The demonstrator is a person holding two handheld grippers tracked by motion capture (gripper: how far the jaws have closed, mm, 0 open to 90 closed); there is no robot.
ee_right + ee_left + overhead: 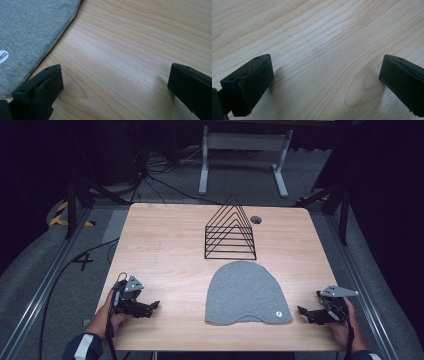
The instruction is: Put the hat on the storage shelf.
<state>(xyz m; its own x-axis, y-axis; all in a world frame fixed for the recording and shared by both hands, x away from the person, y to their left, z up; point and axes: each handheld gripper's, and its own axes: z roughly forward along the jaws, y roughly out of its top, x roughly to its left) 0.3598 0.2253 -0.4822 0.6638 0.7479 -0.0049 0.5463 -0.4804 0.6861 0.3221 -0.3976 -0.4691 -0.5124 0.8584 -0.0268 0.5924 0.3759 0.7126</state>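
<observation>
left gripper (325, 82) | fingers (249, 85) wide apart | over bare table (317, 37), seemingly low

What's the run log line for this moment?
left gripper: open, empty | right gripper: open, beside hat | grey beanie: flat on table

In the right gripper view we see the flat grey knitted beanie (27, 30) cut off by the top and left edges, and its small round white label (3, 56) is halved by the left edge, its mark too small for us to read. In the high view that label (278, 313) is a mere dot. There the person's forearms leave at the bottom edge, and the room beyond the light wooden tabletop (165, 245) is too dark for us to make out.
</observation>
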